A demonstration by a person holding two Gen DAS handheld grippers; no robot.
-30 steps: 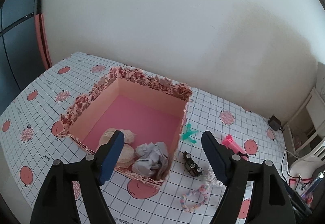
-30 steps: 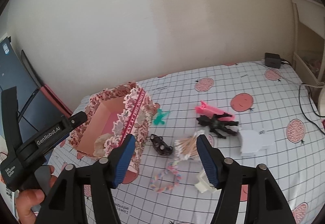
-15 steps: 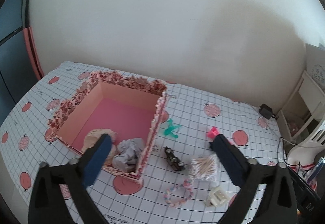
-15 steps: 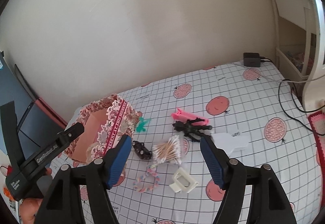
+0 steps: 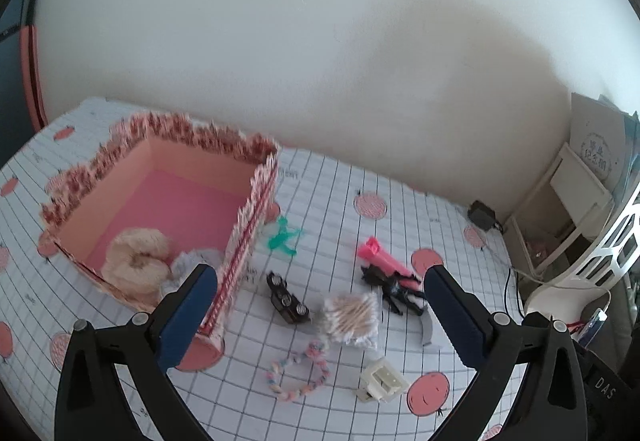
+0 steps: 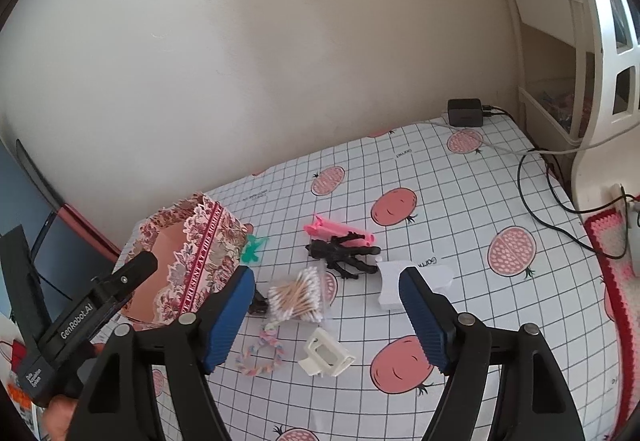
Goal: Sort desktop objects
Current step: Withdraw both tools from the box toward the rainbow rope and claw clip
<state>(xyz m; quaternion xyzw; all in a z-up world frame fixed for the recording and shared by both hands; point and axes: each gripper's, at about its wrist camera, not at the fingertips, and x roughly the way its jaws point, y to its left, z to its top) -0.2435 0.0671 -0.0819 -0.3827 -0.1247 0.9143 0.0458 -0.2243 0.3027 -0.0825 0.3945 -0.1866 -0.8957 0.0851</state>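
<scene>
On a table covered with a grid cloth printed with red fruit, two hand-held grippers hung above a scatter of small items beside a floral box. The left gripper had its jaws spread wide with nothing between them. The right gripper was opening, its jaws likewise clear of any item.

The box stood at the left of the table, near the wall, its pink inside holding a cream fluffy hair tie and a crumpled ball of paper in the near corner. Just outside its right wall lay a small green plastic piece.

Further right, a pink clip lay touching a black toy figure, with a white card just beside them. A clear bag of cotton swabs rested in the middle of the group, a small black object to its left, nearer the box. In front of the swabs lay a pastel braided bracelet and a white plastic clip, near each other but apart.

A black power adapter sat at the far edge of the table by the wall, its cable trailing off the right side. In the right wrist view the left gripper's body showed at the lower left, held in a person's hand.
</scene>
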